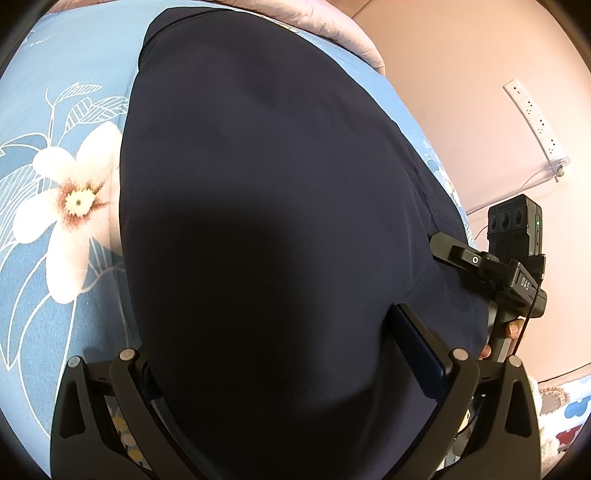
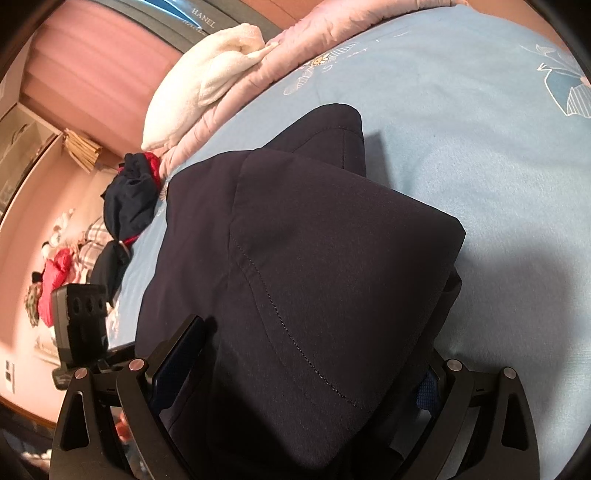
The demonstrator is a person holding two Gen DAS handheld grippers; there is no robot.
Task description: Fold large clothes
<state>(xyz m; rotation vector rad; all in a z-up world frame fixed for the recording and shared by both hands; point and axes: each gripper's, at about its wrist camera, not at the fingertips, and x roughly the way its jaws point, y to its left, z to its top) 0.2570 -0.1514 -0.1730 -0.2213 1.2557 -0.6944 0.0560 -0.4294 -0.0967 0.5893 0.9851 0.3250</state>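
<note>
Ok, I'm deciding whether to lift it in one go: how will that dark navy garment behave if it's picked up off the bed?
Probably floppy: the dark navy garment drapes in soft folds over the blue bedsheet. Likely to sag between holds, as it spans both the left gripper and right gripper. Its smooth weave may slip.

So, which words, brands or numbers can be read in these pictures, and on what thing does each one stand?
"DAS": on the body of the right gripper, seen in the left wrist view.
"HANEL": on the dark board behind the bed; a second line under it is too blurred to read.
No other text shows.
</note>
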